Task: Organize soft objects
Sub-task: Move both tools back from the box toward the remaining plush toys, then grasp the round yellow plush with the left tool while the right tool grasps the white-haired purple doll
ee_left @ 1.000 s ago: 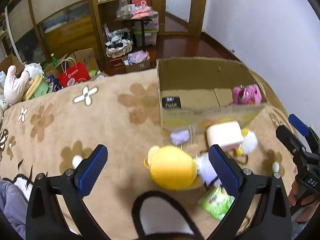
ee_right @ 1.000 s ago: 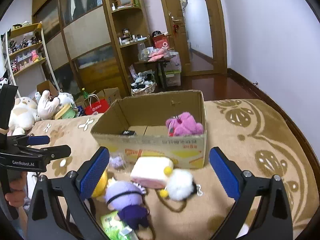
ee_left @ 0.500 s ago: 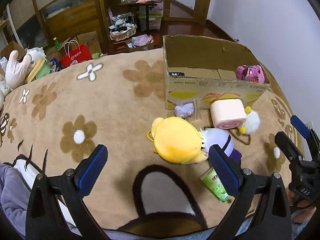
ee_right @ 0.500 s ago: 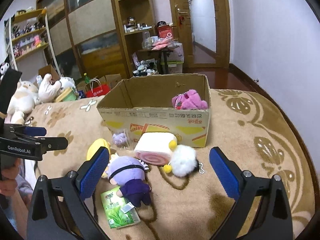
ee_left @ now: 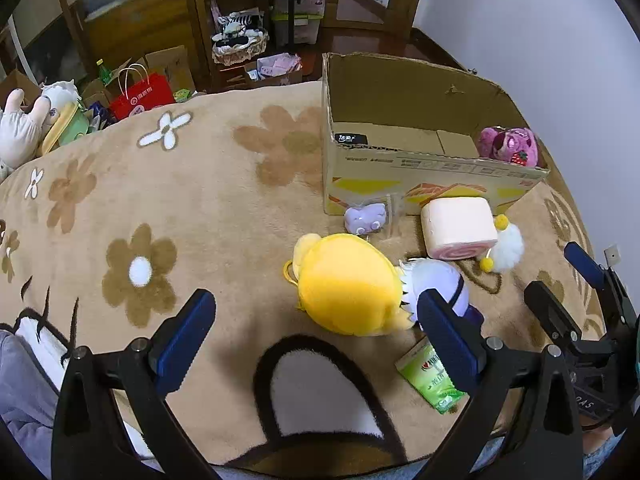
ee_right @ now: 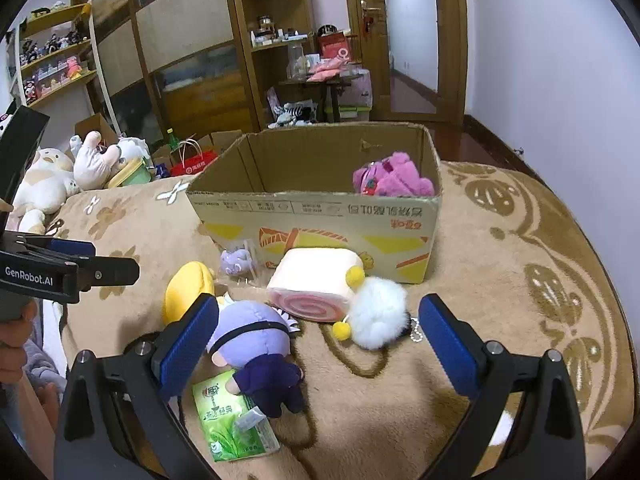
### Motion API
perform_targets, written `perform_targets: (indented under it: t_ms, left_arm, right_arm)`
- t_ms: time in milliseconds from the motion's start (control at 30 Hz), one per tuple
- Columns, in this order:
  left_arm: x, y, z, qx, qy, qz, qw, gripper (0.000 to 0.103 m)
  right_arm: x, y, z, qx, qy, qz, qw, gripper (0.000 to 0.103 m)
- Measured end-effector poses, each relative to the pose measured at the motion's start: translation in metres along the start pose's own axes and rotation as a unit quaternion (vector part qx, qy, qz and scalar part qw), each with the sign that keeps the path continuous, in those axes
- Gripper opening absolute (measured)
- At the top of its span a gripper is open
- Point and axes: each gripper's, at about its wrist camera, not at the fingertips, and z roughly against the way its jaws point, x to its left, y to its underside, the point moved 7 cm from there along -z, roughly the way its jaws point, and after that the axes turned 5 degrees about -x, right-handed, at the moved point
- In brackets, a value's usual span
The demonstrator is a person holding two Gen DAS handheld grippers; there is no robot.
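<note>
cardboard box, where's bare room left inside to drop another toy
Inside the cardboard box, the floor from the left wall to the pink plush in the right corner lies bare. In front it's crowded: swiss roll plush, white pompom, purple-haired doll.

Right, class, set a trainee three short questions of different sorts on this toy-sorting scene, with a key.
1. True or false: the pink plush lies inside the cardboard box.
2. Which toy touches the swiss-roll plush? A white pom-pom; B yellow plush; C green tissue pack.
3. Fill in: the jaws of both the left gripper and the right gripper stand ___.

Key: 1 true; 2 A; 3 open.
</note>
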Motion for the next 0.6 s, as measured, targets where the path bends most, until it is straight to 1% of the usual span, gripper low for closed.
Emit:
perform_targets:
  t_ms: [100,267,367,500,600]
  left_arm:
    - [-0.002,-0.002,-0.007,0.005,-0.007,-0.008,0.9999,0.1]
    - [-0.009,-0.005,-0.017,0.011,-0.006,-0.019,0.9997,0.1]
    - [-0.012,-0.005,-0.027,0.021,-0.003,-0.023,0.9995,0.1]
    - [-0.017,-0.004,-0.041,0.041,0.001,-0.023,0.9989,0.1]
    - [-0.02,-0.004,-0.05,0.05,-0.004,-0.033,0.9982,0.1]
  right_arm:
    - [0.003,0.003,-0.007,0.009,-0.004,0.002,1.0,0.103]
    - [0.011,0.008,-0.018,0.019,-0.005,0.016,1.0,0.103]
    - [0.016,0.01,-0.025,0.024,-0.007,0.022,0.999,0.103]
    - [0.023,0.017,-0.035,0.041,-0.015,0.027,0.999,0.103]
    - [0.027,0.021,-0.042,0.051,-0.021,0.033,0.998,0.103]
